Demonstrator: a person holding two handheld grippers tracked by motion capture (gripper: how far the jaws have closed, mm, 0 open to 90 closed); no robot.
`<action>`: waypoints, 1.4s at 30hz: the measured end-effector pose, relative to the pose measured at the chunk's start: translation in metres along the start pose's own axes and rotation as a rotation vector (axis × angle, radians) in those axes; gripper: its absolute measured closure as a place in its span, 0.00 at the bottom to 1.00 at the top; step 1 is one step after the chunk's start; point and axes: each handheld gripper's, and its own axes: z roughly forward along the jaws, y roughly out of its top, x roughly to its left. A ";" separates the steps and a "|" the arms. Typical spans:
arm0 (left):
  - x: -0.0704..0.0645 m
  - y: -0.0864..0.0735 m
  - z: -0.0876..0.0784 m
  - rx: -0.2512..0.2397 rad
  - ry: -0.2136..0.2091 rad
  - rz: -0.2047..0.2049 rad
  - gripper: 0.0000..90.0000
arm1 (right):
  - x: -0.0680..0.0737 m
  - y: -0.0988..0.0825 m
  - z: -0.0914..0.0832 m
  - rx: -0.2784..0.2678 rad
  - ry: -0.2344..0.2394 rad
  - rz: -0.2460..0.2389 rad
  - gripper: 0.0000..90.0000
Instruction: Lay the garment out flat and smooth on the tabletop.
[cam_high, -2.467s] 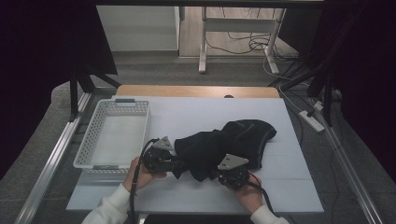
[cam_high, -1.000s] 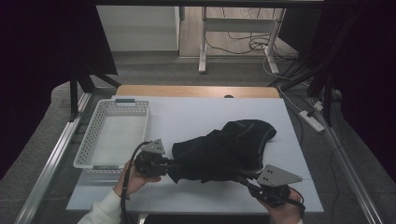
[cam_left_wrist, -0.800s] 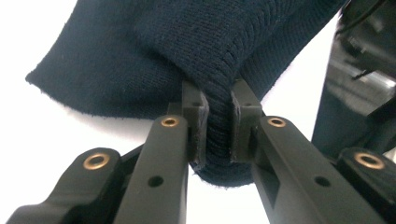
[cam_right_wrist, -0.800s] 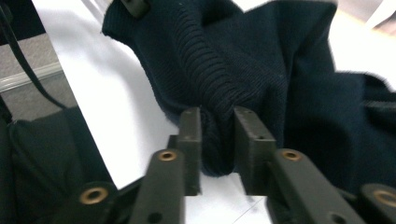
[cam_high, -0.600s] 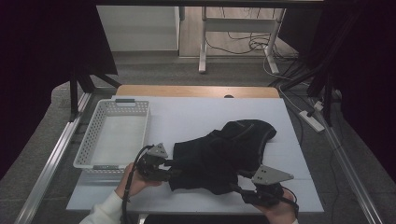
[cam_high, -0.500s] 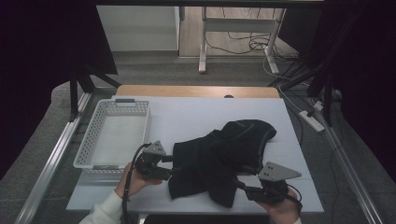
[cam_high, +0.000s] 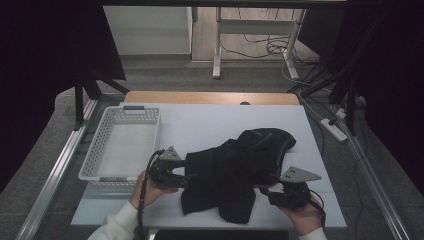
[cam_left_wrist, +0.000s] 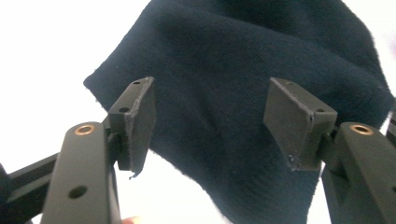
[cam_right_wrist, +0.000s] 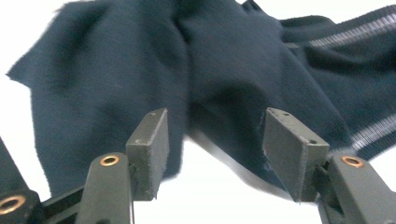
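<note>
On white table: crumpled dark knit garment (ribbed hem); left gripper, right gripper just parted, empty.

A white bench with a wooden far edge stands on grey floor in a dim room. At upper centre, white desk legs and loose cables cross pale flooring. Black drapes flank both sides; a power strip lies at right.
</note>
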 end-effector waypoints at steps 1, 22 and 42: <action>0.000 0.001 0.002 0.001 0.003 0.001 0.38 | -0.004 -0.003 0.000 0.011 -0.016 0.019 0.45; 0.010 0.041 0.030 -0.014 0.045 0.012 0.36 | -0.058 -0.010 0.014 0.088 -0.177 0.103 0.46; 0.020 0.043 0.023 -0.041 0.065 -0.009 0.35 | -0.082 0.011 -0.011 0.038 -0.247 0.084 0.88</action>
